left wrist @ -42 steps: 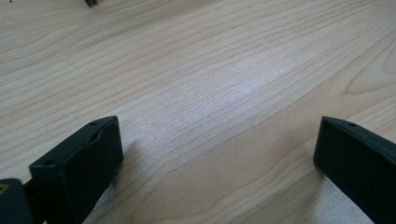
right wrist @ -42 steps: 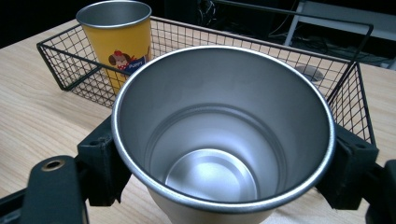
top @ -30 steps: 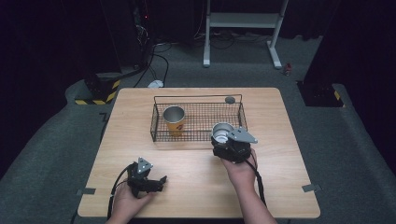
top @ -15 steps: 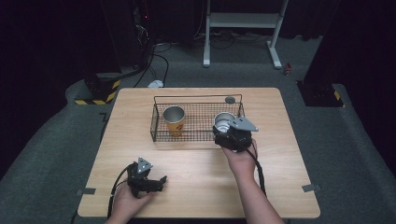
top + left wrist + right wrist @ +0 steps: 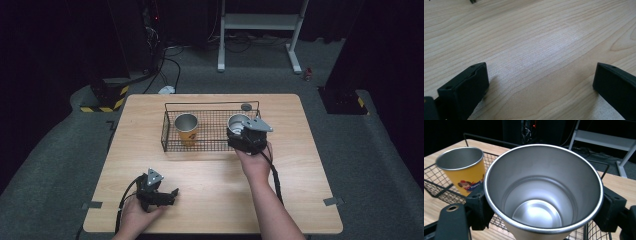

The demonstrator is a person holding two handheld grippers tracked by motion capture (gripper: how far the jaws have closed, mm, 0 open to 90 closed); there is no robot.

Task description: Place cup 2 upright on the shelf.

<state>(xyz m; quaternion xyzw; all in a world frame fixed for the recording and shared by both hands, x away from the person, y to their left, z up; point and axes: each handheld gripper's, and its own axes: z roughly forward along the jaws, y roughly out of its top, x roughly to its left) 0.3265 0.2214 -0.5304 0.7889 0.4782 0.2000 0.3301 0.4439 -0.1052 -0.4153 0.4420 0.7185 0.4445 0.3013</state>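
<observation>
Cup (image 5: 543,195) base beneath frame edge

Overhead light falls evenly on the counter (image 5: 210,180) — the room beyond it is nearly black. A pale glare patch sits on the wood between the jaws, which cast soft shadows. The steel cup (image 5: 544,195) gleams inside — its near rim is blurred.
</observation>
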